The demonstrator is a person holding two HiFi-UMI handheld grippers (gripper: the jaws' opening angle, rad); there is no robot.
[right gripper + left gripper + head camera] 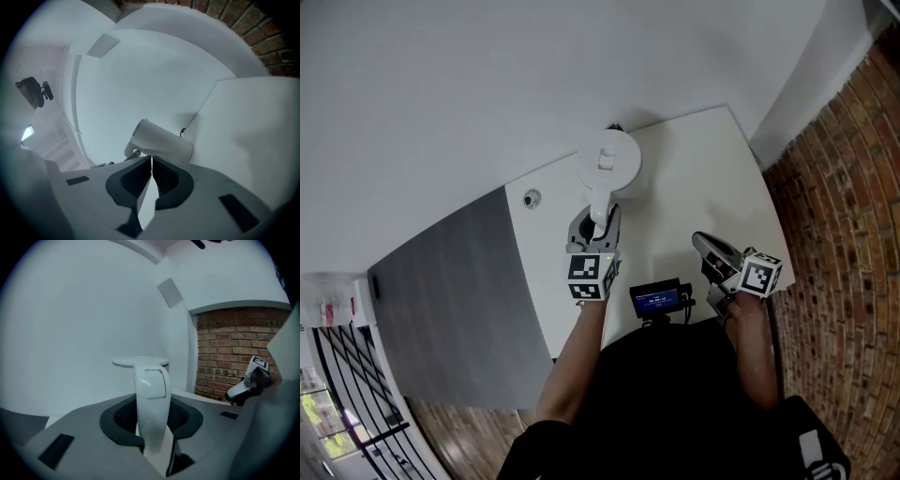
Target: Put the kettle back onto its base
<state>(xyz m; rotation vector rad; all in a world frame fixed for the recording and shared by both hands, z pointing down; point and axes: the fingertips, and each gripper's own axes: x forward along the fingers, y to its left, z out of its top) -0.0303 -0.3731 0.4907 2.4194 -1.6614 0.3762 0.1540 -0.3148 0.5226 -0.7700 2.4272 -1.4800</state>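
While we are looking steeply down from the head view, a small black device with a glowing blue screen (659,300) is sitting nearest to us, against dark clothing. Just beyond it, two forearms are reaching over the near edge of a white rectangular tabletop (712,169), each carrying a grey two-jaw tool with a marker cube.

The right gripper (699,240) is hovering over bare tabletop, well apart from the kettle. In the right gripper view we are seeing its jaws pressed together with nothing between them.

The left gripper (598,217) is clamping the curved handle of a white plastic kettle (609,161). In the left gripper view its ribbed black pads (125,417) are pressing on both sides of that handle.

The kettle is standing upright with its lid closed, toward the far side of the tabletop and near the wall. We are not able to tell whether a base is lying under it. In the right gripper view a thin dark cord (183,132) is showing just behind the kettle.

A small round grey object (532,198) is lying on the tabletop to the kettle's left, apart from it.

Farthest off, a plain white wall (487,75) is filling the background, and red brickwork (844,187) is running along the right.
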